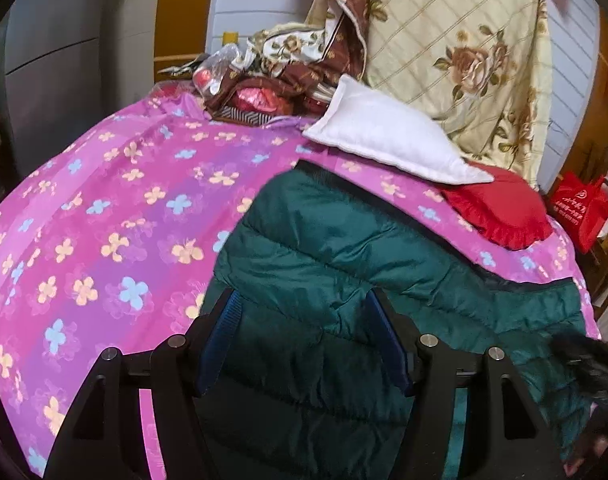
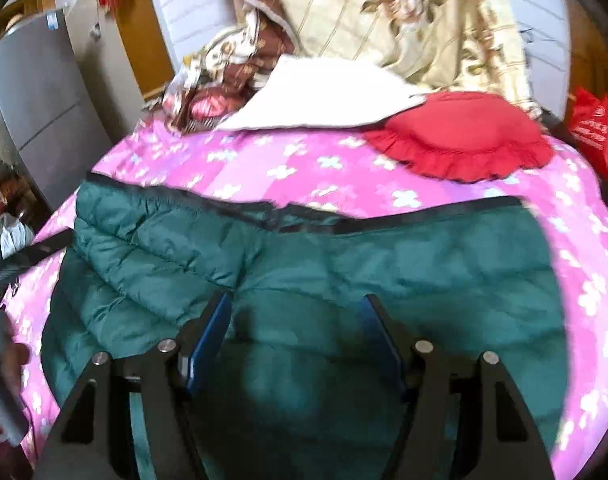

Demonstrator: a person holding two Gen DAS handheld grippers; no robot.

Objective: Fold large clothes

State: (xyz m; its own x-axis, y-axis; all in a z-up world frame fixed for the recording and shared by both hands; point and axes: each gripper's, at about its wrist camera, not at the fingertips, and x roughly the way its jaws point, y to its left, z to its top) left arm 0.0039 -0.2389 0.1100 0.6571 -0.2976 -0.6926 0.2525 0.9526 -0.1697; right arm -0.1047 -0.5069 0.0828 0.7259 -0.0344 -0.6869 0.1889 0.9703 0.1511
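Observation:
A dark green puffer jacket (image 1: 344,256) lies spread on a pink flowered bedsheet (image 1: 104,216). It also shows in the right wrist view (image 2: 344,264), with a black zipper edge along its far side and one part folded over at the left. My left gripper (image 1: 302,300) is open and empty, just above the jacket's left part. My right gripper (image 2: 298,304) is open and empty, above the jacket's middle. Black fur trim (image 1: 588,364) shows at the right edge of the left wrist view.
A white pillow (image 1: 388,140) and a red frilled cushion (image 1: 500,212) lie at the far side of the bed. A floral quilt (image 1: 456,48) and heaped clothes (image 1: 272,80) are piled behind. A red bag (image 1: 582,208) stands at the right. A grey cabinet (image 2: 44,112) stands at the left.

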